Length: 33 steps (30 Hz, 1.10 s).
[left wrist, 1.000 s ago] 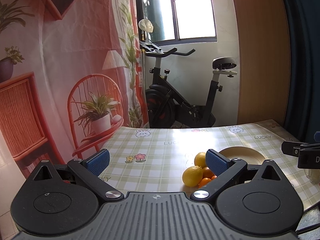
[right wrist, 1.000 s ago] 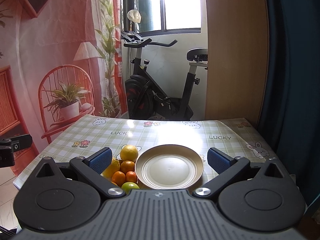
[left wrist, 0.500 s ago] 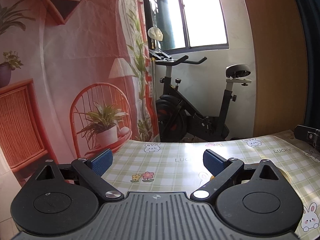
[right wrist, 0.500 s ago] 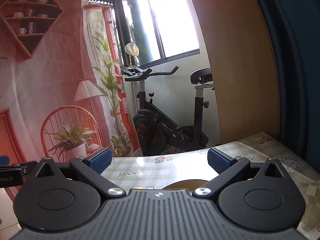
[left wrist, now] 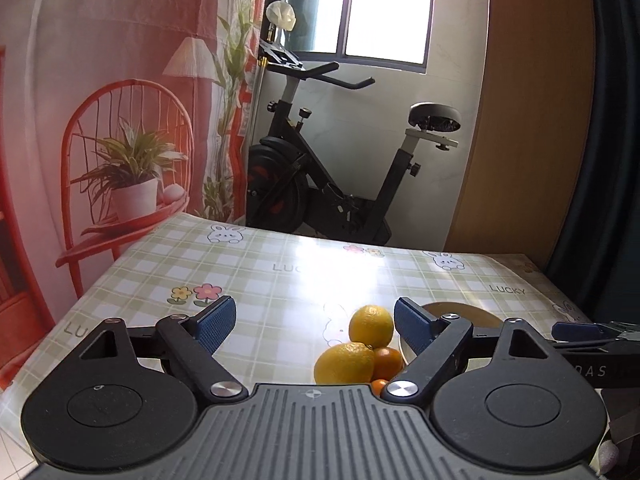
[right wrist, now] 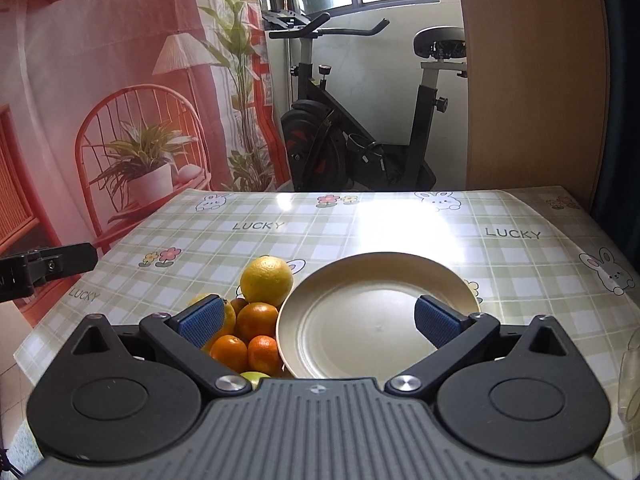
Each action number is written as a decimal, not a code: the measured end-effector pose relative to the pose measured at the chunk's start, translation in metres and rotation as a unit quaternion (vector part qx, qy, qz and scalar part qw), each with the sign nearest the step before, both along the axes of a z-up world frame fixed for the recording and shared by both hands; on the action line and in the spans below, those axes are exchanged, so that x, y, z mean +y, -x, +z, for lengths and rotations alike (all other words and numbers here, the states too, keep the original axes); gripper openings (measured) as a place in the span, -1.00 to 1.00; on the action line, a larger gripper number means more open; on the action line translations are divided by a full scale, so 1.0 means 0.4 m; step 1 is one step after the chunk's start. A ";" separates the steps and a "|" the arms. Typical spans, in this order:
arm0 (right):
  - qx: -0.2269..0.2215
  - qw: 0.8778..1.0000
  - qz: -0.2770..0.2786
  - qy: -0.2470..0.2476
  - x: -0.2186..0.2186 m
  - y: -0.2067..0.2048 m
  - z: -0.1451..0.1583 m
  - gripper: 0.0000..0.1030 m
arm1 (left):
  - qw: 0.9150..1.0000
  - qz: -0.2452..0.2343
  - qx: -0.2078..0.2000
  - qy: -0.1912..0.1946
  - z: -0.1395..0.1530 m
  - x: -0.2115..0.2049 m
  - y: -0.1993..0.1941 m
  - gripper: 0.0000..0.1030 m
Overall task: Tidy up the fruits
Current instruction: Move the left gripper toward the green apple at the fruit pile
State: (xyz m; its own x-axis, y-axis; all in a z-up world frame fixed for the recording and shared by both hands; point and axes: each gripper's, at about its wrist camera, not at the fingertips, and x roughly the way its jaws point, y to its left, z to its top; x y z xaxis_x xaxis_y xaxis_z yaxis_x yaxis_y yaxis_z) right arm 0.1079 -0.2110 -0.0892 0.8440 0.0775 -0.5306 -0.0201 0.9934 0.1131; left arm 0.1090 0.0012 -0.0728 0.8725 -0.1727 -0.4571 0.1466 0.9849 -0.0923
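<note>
On the surface point(right wrist: 400, 240), under a glossy green-checked cloth printed with rabbits, flowers and the word LUCKY, we counted one plate point(right wrist: 376, 328) and one heap of fruit point(right wrist: 256, 320) touching its rim at nine o'clock. The plate was round, shallow, cream-coloured and smooth, and it held nothing.

From the right wrist view we made out two large yellow citrus: one dimpled and round at the far side of the heap point(right wrist: 267, 280), the other half hidden behind the blue pad at the heap's nine o'clock point(right wrist: 229, 314). We counted three clear small oranges point(right wrist: 256, 320) with glossy skins, a sliver of a fourth behind them, and the top of one green fruit point(right wrist: 254, 377) at the near edge. More could have lain below the tool's body; we could not tell.

We held two sets of tongs. The right tongs point(right wrist: 318, 322) stood spread wide, gripping nothing, their ribbed blue pads framing the heap's edge and the plate. The left tongs point(left wrist: 314, 326) were likewise spread and empty, with the fruit at their one o'clock.

A black exercise bike point(right wrist: 360, 132) stood beyond the surface at twelve o'clock.
</note>
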 end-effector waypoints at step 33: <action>0.025 0.997 0.056 0.054 0.042 0.069 -0.078 0.98 | 0.997 -0.040 0.062 -0.015 -0.085 -0.022 0.041 0.54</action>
State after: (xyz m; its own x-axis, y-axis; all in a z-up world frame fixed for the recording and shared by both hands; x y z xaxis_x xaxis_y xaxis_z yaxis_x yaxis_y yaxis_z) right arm 0.0805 -0.1941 -0.1203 0.8059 0.1096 -0.5818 -0.1276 0.9918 0.0100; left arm 0.0924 -0.0078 -0.1068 0.7927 -0.2239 -0.5670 0.2134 0.9732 -0.0859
